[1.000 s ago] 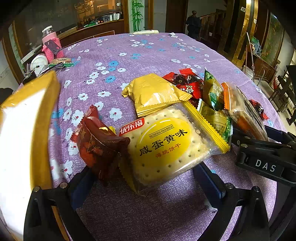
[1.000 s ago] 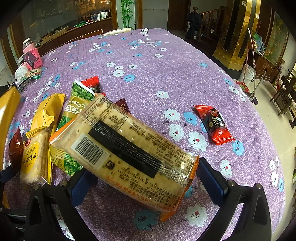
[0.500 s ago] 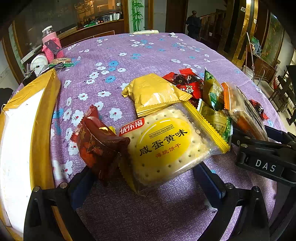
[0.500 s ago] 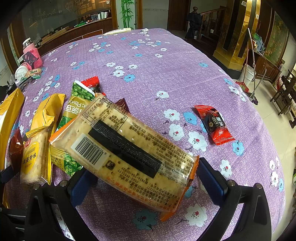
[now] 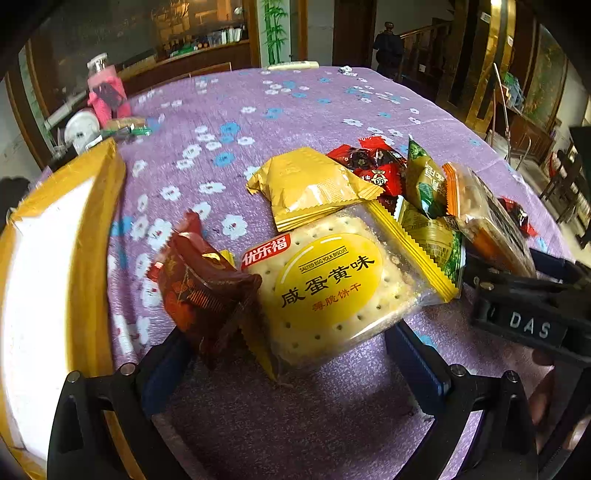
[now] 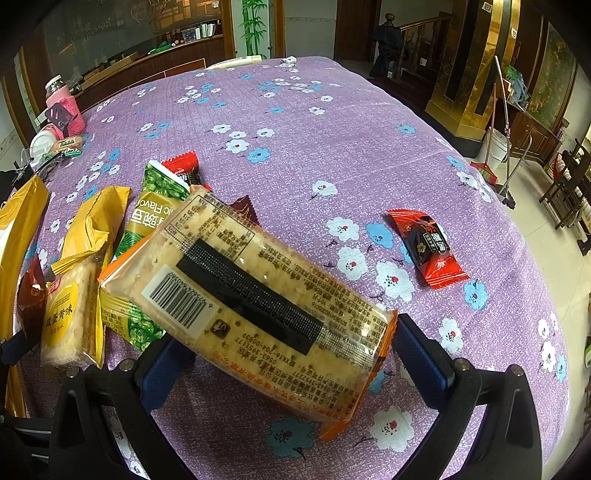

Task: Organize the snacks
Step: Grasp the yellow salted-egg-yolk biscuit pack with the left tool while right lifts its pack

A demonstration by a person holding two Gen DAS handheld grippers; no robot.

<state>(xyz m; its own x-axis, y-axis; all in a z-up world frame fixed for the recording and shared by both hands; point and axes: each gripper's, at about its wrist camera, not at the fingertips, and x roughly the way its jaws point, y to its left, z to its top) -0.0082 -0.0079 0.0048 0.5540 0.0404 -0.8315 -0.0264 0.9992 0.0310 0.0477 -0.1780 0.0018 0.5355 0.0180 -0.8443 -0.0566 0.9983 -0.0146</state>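
1. We see a large dining room, in a home or perhaps a restaurant; we cannot tell which.
2. A big round table [image 6: 332, 147] has a purple flowered tablecloth [image 6: 369, 122].
3. Behind it stand a wooden counter [image 6: 155, 66], a staircase railing [image 6: 417, 26] and golden pillars [image 6: 476, 62].
4. Dark wooden chairs [image 6: 569, 184] and a broom [image 6: 491, 162] stand at the right.

Both cams sit low right behind their own blue fingers, looking forward and slightly down across the purple flowered tablecloth [image 6: 332, 122] toward the far wooden cabinets, super close to the snack pile. The left one sits further left, with the right gripper [image 5: 524, 314] poking in at its right edge. Both catch the salted egg yolk biscuit pack [image 5: 325, 284] [image 6: 68, 314], the green pea pack [image 6: 155, 206] [image 5: 424, 184] and the pink bottle [image 5: 105, 92] [image 6: 64, 107].
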